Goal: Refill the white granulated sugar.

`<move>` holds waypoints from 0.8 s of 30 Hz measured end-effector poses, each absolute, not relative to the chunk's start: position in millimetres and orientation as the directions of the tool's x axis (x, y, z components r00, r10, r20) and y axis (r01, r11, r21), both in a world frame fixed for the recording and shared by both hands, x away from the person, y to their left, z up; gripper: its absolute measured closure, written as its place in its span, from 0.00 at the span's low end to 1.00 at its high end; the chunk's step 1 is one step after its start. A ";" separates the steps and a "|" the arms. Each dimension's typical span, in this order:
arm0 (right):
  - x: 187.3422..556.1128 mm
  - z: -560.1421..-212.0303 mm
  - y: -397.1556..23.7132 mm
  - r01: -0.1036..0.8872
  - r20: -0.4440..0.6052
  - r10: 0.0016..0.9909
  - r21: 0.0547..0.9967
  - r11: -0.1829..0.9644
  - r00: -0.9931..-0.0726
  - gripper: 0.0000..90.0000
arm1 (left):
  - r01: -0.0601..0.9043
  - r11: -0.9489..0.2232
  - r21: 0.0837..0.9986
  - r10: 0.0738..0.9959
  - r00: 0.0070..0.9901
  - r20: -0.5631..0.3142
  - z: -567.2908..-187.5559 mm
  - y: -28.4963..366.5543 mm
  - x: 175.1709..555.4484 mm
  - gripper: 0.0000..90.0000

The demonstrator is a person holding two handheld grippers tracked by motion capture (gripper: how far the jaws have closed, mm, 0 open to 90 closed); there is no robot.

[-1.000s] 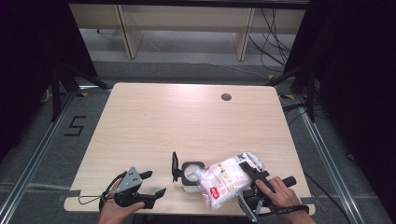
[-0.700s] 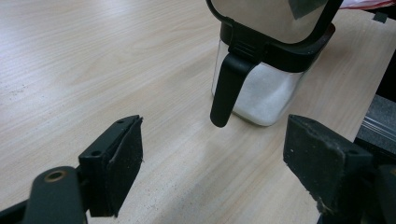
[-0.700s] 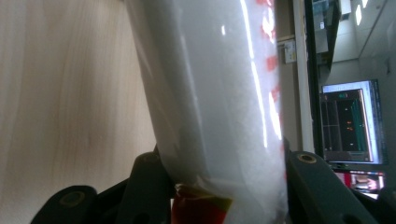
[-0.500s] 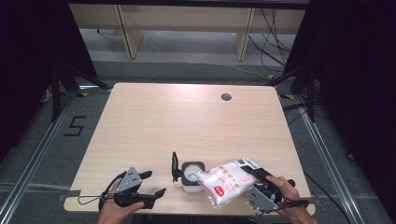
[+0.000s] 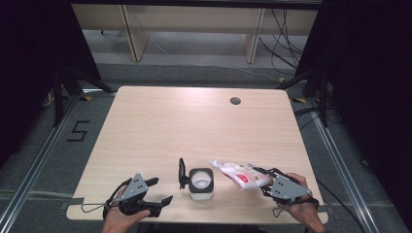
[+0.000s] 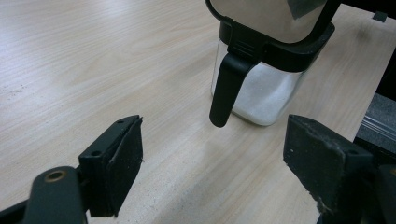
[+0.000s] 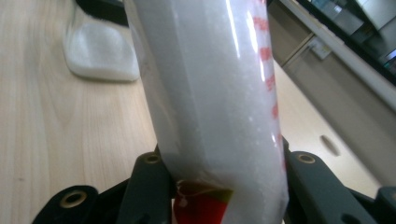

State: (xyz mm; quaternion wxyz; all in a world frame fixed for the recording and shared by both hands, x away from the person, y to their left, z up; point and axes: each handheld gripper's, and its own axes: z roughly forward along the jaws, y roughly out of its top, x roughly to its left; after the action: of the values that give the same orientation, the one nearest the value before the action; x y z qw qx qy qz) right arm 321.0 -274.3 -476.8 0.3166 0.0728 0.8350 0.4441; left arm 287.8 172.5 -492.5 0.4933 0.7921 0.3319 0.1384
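Clear plastic bag [image 5: 241, 174] of white granules clamped in the right gripper [image 5: 268, 182], jaws squeezing both sides of it in the right gripper view [image 7: 219, 116], red print down one side. Held low over the table's near edge toward the right corner, lying nearly flat, far end pointing at the jar [image 5: 200, 183] but short of the rim. Looks like a refill job: sugar or salt going from bag to jar.

Jar standing near the middle of the near edge, lid [image 5: 181, 173] flipped up, so opening seems done. Already part full of white stuff in the left gripper view [image 6: 266, 95], black handle facing that camera.

Left gripper [image 5: 156, 191] parked by the near left corner, jaws wide apart, nothing between them, well short of the jar.

Still to do, probably: tilt the bag over the opening, pour, shut the lid.
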 end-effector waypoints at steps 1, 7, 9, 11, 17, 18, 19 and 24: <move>321.0 -476.8 -274.3 -0.160 -0.464 0.403 0.788 0.595 -0.789 0.72 | 0.389 -0.293 0.873 0.662 0.741 -0.108 -492.5 172.5 287.8 0.21; 339.0 -494.0 -285.5 -0.060 -0.309 0.466 0.878 0.475 -0.829 0.73 | 0.390 -0.292 0.874 0.662 0.741 -0.110 -492.4 172.4 287.8 0.21; 343.5 -499.1 -288.0 -0.025 -0.265 0.477 0.892 0.452 -0.838 0.73 | 0.396 -0.287 0.872 0.667 0.736 -0.115 -492.1 172.4 287.1 0.21; 345.9 -504.5 -292.1 0.017 -0.207 0.502 0.914 0.405 -0.840 0.74 | 0.380 -0.303 0.874 0.660 0.746 -0.095 -491.5 173.8 287.9 0.21; 348.7 -506.2 -297.5 0.049 -0.161 0.518 0.929 0.368 -0.840 0.74 | 0.372 -0.308 0.876 0.655 0.750 -0.088 -491.8 174.2 288.5 0.21; 348.5 -505.9 -297.9 0.050 -0.167 0.522 0.925 0.375 -0.837 0.74 | 0.374 -0.296 0.879 0.659 0.746 -0.095 -491.8 173.6 288.4 0.21; 348.5 -505.9 -297.9 0.050 -0.167 0.522 0.925 0.375 -0.837 0.74 | 0.374 -0.296 0.879 0.659 0.746 -0.095 -491.8 173.6 288.4 0.21; 349.8 -507.7 -299.9 0.089 -0.125 0.533 0.930 0.358 -0.837 0.73 | 0.373 -0.312 0.874 0.657 0.749 -0.085 -491.8 175.0 289.0 0.21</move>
State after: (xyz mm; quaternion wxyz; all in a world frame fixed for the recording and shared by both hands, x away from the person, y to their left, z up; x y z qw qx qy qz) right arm 349.8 -299.9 -507.7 0.2089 0.1951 0.7970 0.5321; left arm 289.0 175.0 -491.8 0.4895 0.7968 0.3232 0.1454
